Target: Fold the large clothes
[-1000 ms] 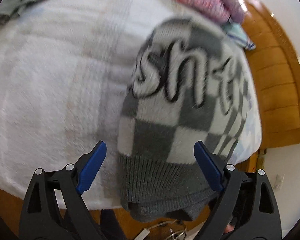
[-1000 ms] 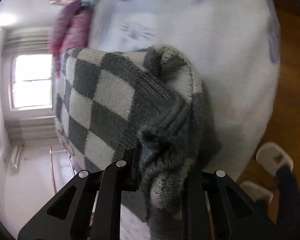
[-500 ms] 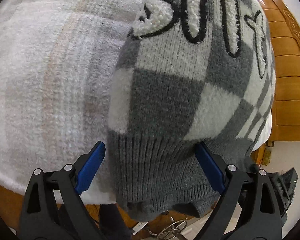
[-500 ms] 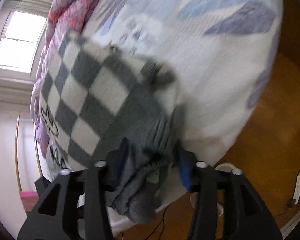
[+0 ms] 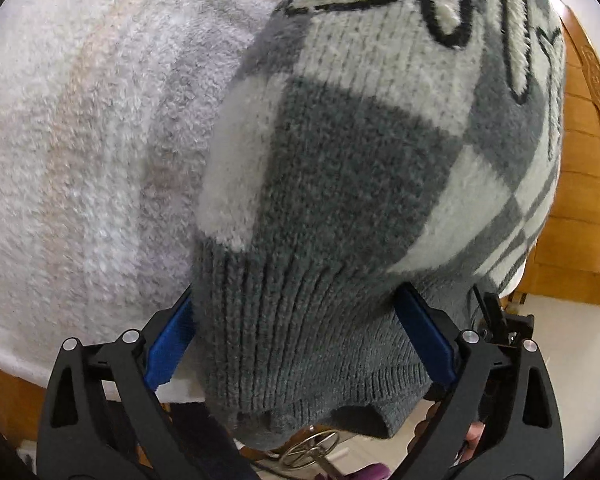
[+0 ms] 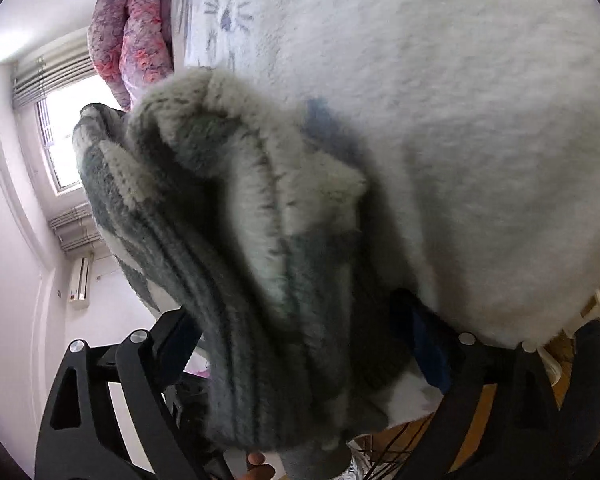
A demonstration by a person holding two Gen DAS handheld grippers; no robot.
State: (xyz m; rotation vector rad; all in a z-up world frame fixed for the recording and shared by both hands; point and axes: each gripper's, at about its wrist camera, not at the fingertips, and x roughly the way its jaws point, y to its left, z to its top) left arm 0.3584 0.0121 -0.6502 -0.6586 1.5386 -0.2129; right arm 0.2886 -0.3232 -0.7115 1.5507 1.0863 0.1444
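Low in both frames, the sweater [image 5: 340, 184] hem overhangs the bed [image 5: 80, 140] edge between opening jaws; released, it could slide floorward.

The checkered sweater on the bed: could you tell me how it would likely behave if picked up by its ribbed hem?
The checkered sweater would probably droop; its hem already sags over the bed's edge. The thick, fuzzy knit suggests bulk and little slipperiness.

A bed [image 5: 580, 184] with a wooden frame carries a fuzzy white blanket [image 5: 80, 140]. On it lies the checkered grey-and-white sweater [image 5: 352, 168]. A pink quilt [image 6: 136, 36] sits bundled at the far end.
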